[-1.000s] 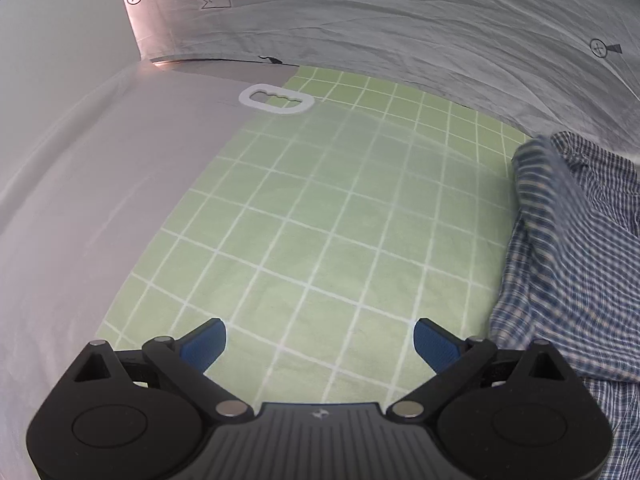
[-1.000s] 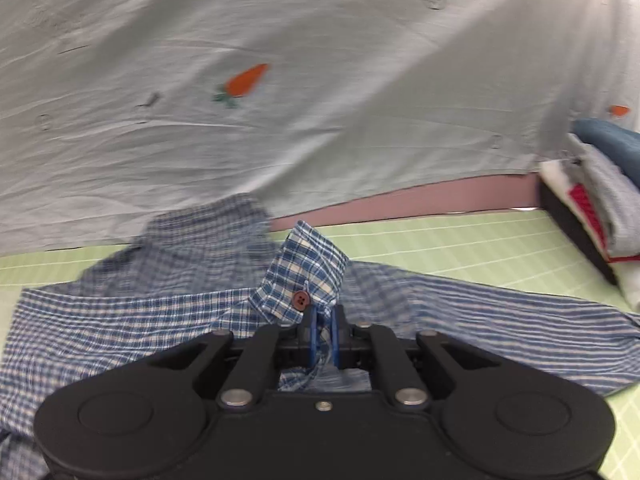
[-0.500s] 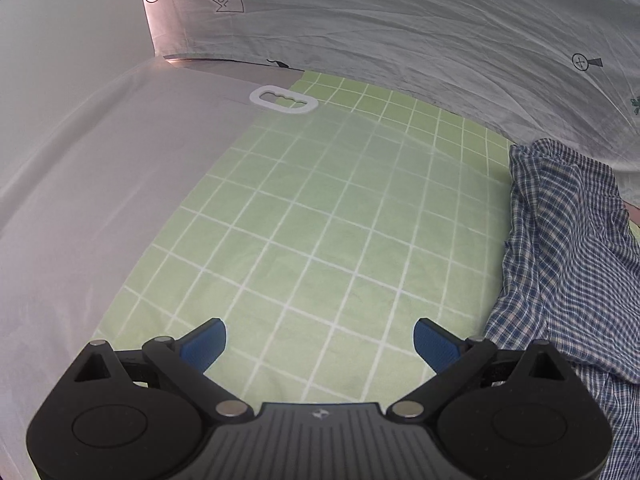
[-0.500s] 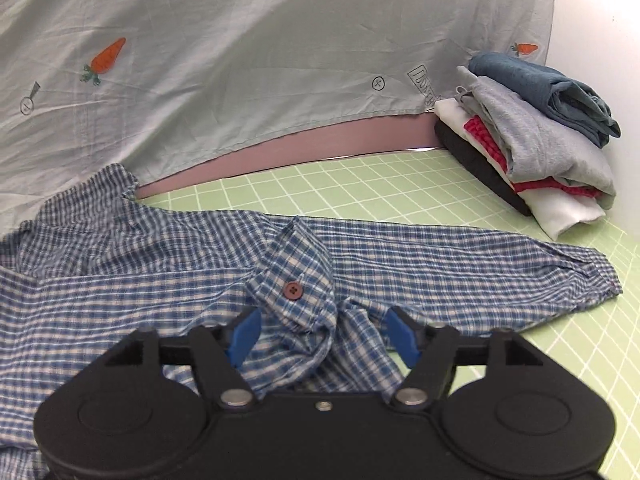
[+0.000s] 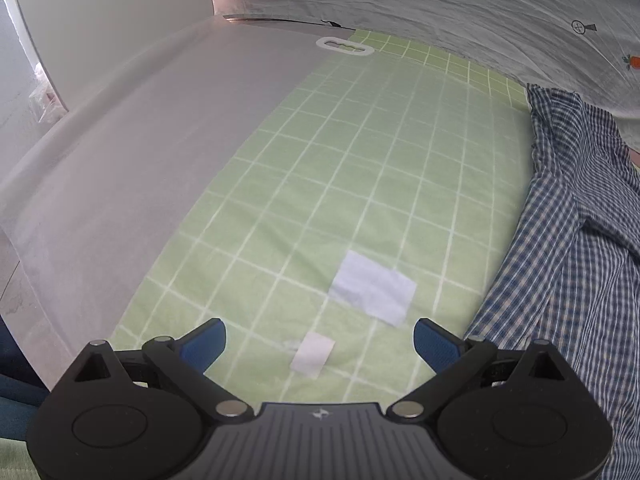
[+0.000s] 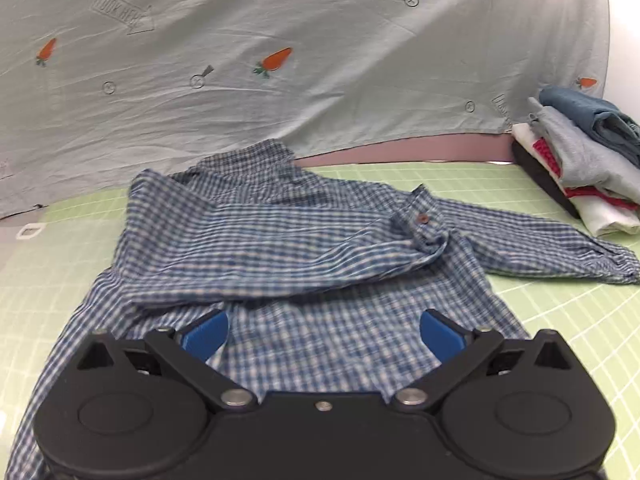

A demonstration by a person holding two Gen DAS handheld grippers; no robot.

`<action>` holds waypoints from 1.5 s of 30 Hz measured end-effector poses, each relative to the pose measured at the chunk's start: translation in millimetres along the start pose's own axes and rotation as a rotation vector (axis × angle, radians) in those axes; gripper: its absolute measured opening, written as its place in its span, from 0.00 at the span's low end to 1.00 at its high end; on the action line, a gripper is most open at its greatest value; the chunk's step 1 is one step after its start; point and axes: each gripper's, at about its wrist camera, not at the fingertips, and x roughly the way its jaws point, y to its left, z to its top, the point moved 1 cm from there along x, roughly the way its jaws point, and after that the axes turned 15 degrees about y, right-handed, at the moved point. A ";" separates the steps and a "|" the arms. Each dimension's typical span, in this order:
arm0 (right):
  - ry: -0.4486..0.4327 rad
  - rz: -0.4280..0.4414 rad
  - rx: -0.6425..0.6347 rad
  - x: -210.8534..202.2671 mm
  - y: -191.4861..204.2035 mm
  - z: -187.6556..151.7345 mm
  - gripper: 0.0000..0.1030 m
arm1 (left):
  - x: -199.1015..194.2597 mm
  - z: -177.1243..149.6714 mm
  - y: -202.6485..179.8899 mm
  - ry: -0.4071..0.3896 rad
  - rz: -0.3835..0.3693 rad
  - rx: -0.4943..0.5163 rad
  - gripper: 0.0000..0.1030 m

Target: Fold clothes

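A blue-and-white checked shirt (image 6: 280, 248) lies spread on the green grid mat (image 6: 560, 312). One sleeve is folded across its body, its cuff with a brown button (image 6: 422, 219) at the right. The other sleeve stretches out to the right. My right gripper (image 6: 324, 334) is open and empty, held above the shirt's lower part. My left gripper (image 5: 318, 342) is open and empty over the mat (image 5: 360, 168), left of the shirt's edge (image 5: 568, 240).
A stack of folded clothes (image 6: 580, 164) stands at the back right. A light blue carrot-print sheet (image 6: 280, 60) hangs behind. Two white paper pieces (image 5: 372, 292) lie on the mat near my left gripper. A white handle-shaped cutout (image 5: 345, 45) marks the mat's far end.
My right gripper let go of the buttoned cuff, opened wide and pulled back from the shirt. My left gripper drew back, bringing the white paper pieces into view.
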 end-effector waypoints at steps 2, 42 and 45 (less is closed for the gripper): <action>0.009 0.012 -0.009 -6.6 16.6 -16.0 1.00 | 1.6 -7.0 9.8 0.007 -0.007 0.018 0.97; 0.303 0.371 -0.123 -41.9 189.6 -125.4 0.05 | 15.8 -41.0 32.8 0.022 -0.040 0.165 0.97; 0.283 0.376 -0.118 -49.5 176.7 -124.0 0.04 | 15.4 -43.1 17.8 0.023 -0.053 0.198 0.97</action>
